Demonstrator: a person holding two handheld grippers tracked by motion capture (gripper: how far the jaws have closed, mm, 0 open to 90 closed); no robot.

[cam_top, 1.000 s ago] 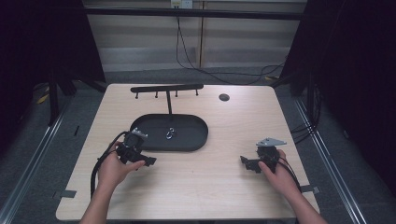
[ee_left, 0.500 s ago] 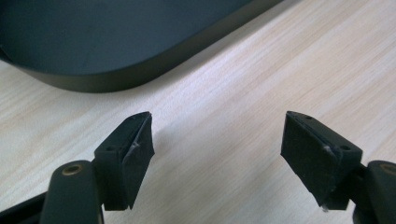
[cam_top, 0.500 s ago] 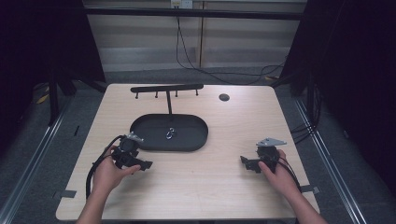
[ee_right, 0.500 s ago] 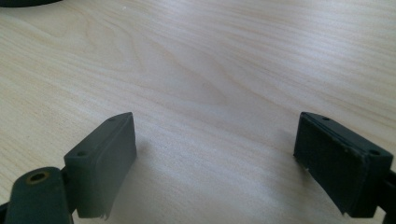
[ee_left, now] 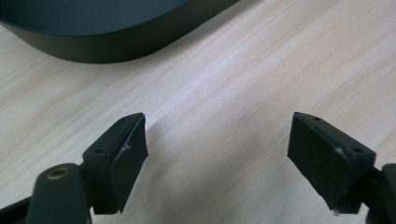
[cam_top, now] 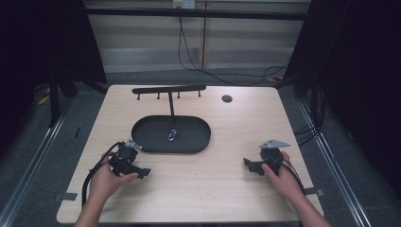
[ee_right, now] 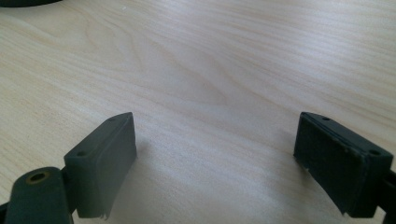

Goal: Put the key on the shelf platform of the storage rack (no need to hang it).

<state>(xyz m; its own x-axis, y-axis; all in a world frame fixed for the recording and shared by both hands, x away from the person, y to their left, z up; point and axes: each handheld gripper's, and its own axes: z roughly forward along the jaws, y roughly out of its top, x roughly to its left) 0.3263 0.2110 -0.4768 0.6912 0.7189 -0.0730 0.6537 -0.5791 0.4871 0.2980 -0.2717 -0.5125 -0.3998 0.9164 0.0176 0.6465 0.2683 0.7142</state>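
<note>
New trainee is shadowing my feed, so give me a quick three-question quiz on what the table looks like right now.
1. True or false: the small metal clip lies inside the black oval tray.
2. Multiple choice: the left gripper is
A. inside the tray
B. near the tray's front left edge, over bare table
C. at the hook rack
3. Fill in: the fingers of the right gripper are spread and hold ____.

Key
1. True.
2. B; the left gripper view shows the tray wall just beyond its open fingers.
3. Nothing; bare wooden table lies between them. The hook rack stands behind the tray.
</note>
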